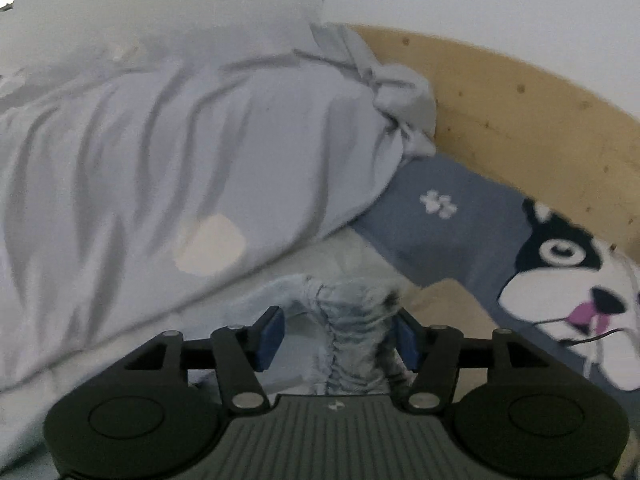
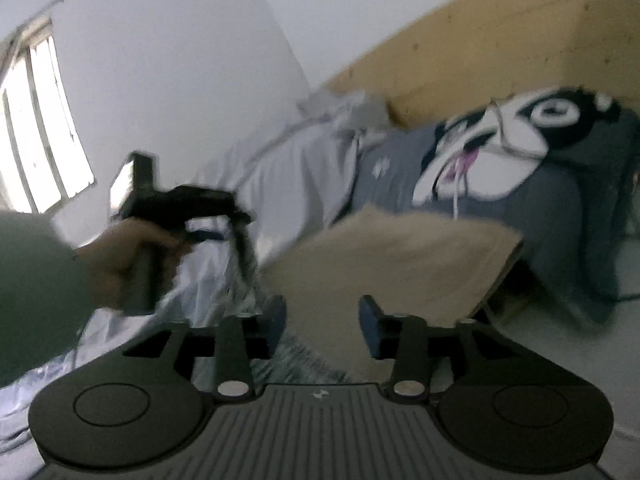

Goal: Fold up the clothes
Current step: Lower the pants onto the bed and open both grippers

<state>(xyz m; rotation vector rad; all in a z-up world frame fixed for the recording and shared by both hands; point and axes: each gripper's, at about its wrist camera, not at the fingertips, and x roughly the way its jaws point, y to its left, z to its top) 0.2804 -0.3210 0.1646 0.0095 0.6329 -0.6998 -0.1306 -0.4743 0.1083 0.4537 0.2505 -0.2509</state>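
A pale, washed denim garment (image 1: 352, 332) lies bunched on the bed between the fingers of my left gripper (image 1: 340, 332), whose blue pads are well apart; the cloth leans against the right pad (image 1: 406, 340). My right gripper (image 2: 322, 324) is open, its pads on either side of the near corner of a folded tan garment (image 2: 392, 256). The denim also shows as a striped fold below the right gripper's left pad (image 2: 288, 356). The left gripper and the hand that holds it (image 2: 184, 208) appear blurred at left in the right wrist view.
A rumpled pale lilac duvet (image 1: 180, 152) covers the left of the bed. A grey blanket with a black-and-white dog face (image 1: 560, 264) lies by the wooden headboard (image 1: 520, 100). A window (image 2: 36, 120) is at far left. White walls stand behind.
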